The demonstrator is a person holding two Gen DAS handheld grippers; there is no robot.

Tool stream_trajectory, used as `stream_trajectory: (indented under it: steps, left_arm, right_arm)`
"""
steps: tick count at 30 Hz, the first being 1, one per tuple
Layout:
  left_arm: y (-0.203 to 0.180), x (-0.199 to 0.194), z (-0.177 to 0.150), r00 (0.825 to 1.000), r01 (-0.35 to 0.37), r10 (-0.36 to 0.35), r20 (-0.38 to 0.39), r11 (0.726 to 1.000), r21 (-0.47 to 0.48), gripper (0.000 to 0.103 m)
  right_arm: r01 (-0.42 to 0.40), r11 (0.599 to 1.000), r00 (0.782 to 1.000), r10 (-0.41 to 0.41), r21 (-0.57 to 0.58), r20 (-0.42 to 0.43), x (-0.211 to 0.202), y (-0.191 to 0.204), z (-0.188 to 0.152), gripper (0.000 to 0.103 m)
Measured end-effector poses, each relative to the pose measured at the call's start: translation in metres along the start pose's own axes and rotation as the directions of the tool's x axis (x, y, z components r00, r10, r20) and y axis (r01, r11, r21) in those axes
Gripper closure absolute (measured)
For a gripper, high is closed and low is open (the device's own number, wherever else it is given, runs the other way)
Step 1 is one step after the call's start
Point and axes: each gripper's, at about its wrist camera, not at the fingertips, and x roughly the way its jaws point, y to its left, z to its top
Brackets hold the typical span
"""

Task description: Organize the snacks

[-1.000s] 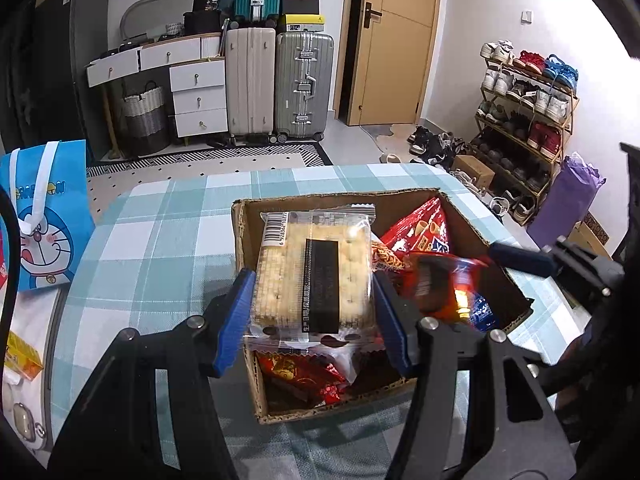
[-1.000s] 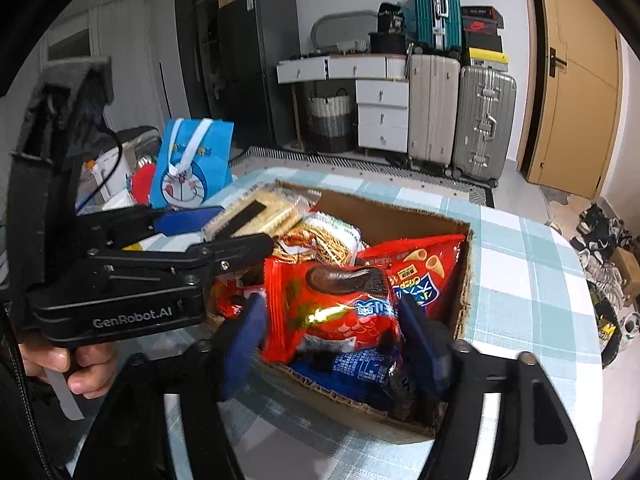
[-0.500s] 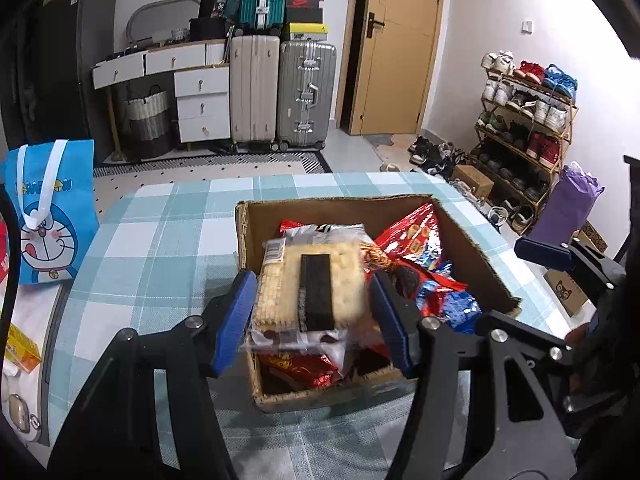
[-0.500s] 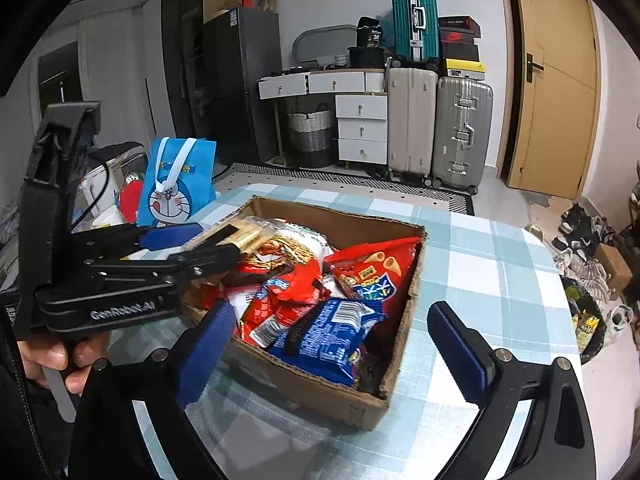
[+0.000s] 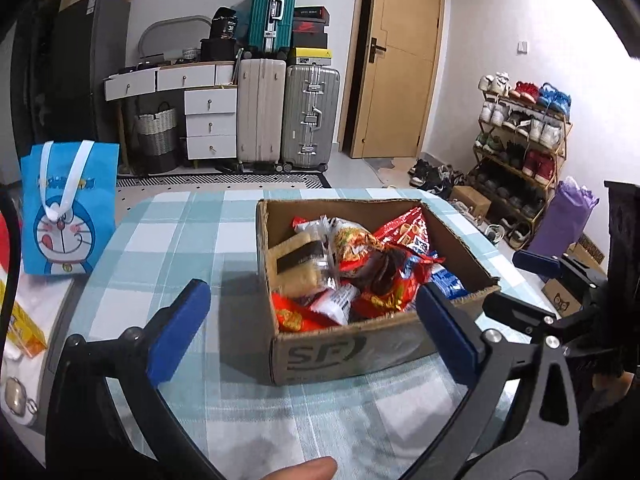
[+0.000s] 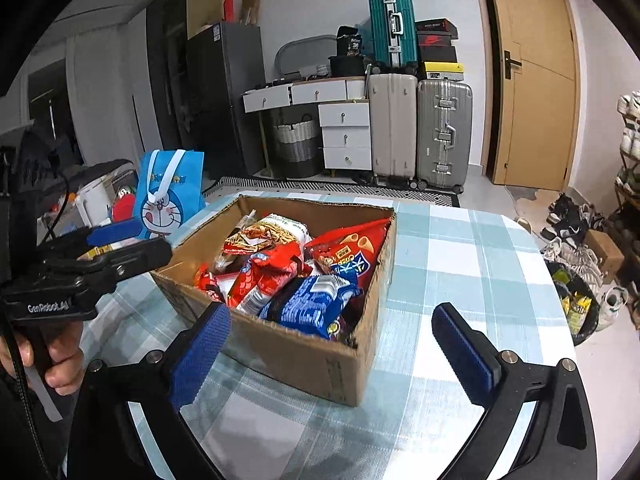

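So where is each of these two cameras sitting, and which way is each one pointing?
Left wrist: rides the left gripper, looking down across the checked tablecloth at the brown cardboard snack box; its blue-padded fingers and a fingertip show.
Right wrist: rides the right gripper, facing the same box from its other near corner; its fingers and the hand holding the left gripper show.
Shared: box, blue cartoon bag, suitcases, door.

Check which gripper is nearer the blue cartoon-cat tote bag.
Left. The blue cartoon-cat tote bag stands on the left gripper's side, off the table's left edge; the right gripper sits beyond the cardboard snack box. Both are open and empty.
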Motion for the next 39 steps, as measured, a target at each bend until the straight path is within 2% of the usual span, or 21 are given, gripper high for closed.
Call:
stream_trajectory:
  steps: [8,12,17,21,27,32,39]
  left_arm:
    - [0.000,-0.019,-0.027,0.999,0.032,-0.031,0.027,1.000,-0.002,0.001]
    - [-0.003,-0.028,-0.040,0.997,-0.009,0.008,0.077,1.000,0.011,0.001]
    - [-0.006,-0.030,-0.056,0.996,-0.043,0.040,0.085,0.999,0.029,0.000]
    - [-0.001,-0.029,-0.065,0.993,-0.065,0.063,0.099,0.998,0.015,0.000]
    - [0.000,-0.024,-0.073,0.991,-0.076,0.073,0.111,0.997,0.021,0.000]
    - [0.001,-0.021,-0.078,0.990,-0.075,0.070,0.121,0.997,0.031,0.000]
    - [0.000,-0.022,-0.078,0.989,-0.076,0.071,0.131,0.997,0.033,0.000]
  right_arm:
    - [-0.049,0.999,0.997,0.048,0.022,0.060,-0.017,0.005,-0.019,0.001]
    - [-0.067,0.998,0.995,0.065,0.021,0.079,-0.021,0.010,-0.027,0.001]
    - [-0.085,0.996,0.993,0.085,0.003,0.081,-0.023,0.018,-0.041,0.001]
    - [-0.081,0.996,0.992,0.083,-0.031,0.091,-0.024,0.023,-0.049,0.001]
    - [-0.090,0.995,0.983,0.095,-0.041,0.154,-0.030,0.024,-0.058,0.001]
    - [-0.066,0.996,0.974,0.078,-0.063,0.213,-0.037,0.026,-0.062,0.001]
    - [-0.055,0.997,0.968,0.066,-0.054,0.242,-0.040,0.024,-0.066,0.001]
